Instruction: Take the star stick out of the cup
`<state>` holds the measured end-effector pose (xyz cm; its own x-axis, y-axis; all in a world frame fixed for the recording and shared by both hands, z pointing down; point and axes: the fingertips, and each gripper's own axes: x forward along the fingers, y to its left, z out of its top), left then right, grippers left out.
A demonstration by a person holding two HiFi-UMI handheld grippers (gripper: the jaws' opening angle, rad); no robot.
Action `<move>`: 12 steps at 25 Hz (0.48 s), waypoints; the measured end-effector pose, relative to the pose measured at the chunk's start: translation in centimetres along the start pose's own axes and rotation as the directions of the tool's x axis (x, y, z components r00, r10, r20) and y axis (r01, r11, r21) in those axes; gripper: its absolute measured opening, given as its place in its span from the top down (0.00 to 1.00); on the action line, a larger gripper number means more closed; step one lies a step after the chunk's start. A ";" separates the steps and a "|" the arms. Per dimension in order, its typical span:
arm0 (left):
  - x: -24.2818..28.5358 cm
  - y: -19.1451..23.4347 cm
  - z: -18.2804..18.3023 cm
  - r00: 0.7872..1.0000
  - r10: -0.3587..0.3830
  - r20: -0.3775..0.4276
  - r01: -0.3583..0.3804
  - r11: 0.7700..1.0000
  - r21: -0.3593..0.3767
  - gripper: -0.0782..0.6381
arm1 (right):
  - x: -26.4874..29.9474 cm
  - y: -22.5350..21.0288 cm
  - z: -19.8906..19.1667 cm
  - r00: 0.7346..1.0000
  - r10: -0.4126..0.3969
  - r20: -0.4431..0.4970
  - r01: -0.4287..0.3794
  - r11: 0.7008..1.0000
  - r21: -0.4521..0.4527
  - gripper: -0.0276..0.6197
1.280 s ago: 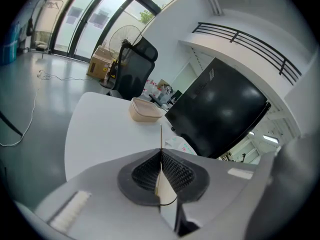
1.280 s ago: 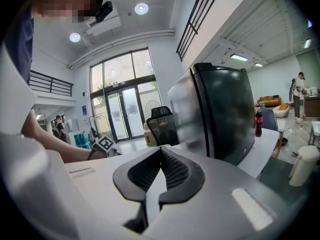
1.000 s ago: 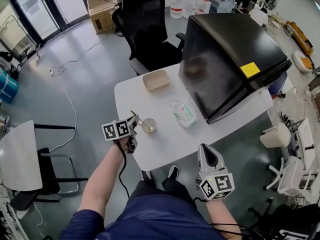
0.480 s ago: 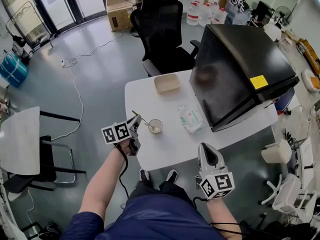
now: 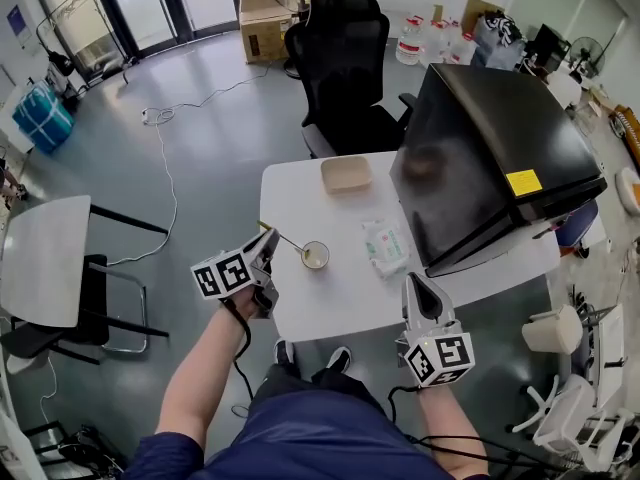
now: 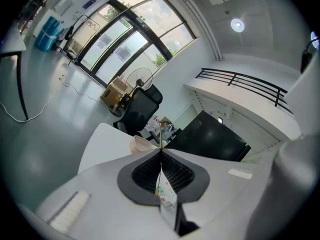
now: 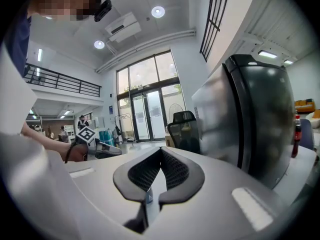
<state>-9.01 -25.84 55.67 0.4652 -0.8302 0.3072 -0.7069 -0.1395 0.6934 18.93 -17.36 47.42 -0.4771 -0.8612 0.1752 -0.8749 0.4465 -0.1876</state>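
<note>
A small round cup stands near the front left of the white table. A thin stick leans out of it up to the left, its lower end at the cup's mouth. My left gripper is shut on the stick's upper part. In the left gripper view the stick shows as a fine line pinched between the closed pads, and the left gripper hides the cup. My right gripper hovers at the table's front edge, shut with nothing in it. The right gripper is seen closed in its own view too.
A beige tray lies at the table's far side and a wipes pack right of the cup. A large black box covers the table's right half. A black office chair stands behind. A small white table is at the left.
My left gripper has drawn back to the left, away from the cup, with the stick's top end following it. The right gripper has stayed put. The head view has shifted.
</note>
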 end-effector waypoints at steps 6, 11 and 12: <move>-2.9 -3.0 2.5 0.995 -0.019 0.100 0.016 0.999 0.033 0.88 | 2.3 -0.4 2.2 0.998 0.062 0.027 -0.061 0.996 -0.058 0.95; -5.5 -5.2 4.3 0.984 -0.038 0.172 0.030 0.998 0.051 0.88 | 3.9 0.1 4.6 0.993 0.108 0.054 -0.102 0.990 -0.099 0.95; -5.9 -5.7 4.6 0.982 -0.045 0.185 0.035 0.998 0.054 0.88 | 4.2 0.2 5.0 0.991 0.116 0.059 -0.109 0.988 -0.107 0.95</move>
<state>-10.23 -22.64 46.88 0.3901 -0.9084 0.1503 -0.7180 -0.1979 0.6673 17.17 -22.11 43.32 -0.5695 -0.8165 0.0947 -0.8215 0.5612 -0.1014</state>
